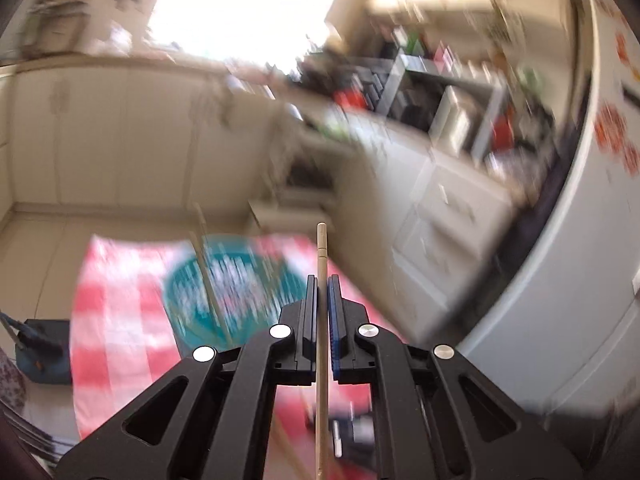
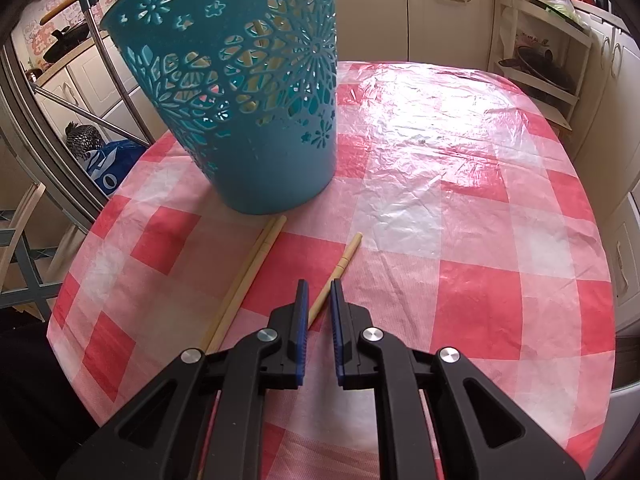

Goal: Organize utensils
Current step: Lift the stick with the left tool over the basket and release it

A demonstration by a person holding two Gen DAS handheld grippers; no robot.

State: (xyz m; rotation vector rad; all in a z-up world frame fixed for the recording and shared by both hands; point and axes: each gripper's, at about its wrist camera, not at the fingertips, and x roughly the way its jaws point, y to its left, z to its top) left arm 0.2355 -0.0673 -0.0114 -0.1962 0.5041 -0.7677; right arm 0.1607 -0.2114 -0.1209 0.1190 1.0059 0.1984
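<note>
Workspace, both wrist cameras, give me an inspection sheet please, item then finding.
Surface: round table, red and white checked cloth under clear plastic.
Job's things: teal basket upright on table, chopsticks inside; chopstick pair and single chopstick lying near its base.
Clutter: nothing seen on the table.
Grippers: left gripper shut on a held chopstick; right gripper narrowly parted above the single chopstick, gripping nothing.
Cables: nothing seen.
Surroundings: kitchen cabinets, fridge.

left gripper (image 1: 322, 280) jaws clamping chopstick (image 1: 321, 248), blurred kitchen
</note>
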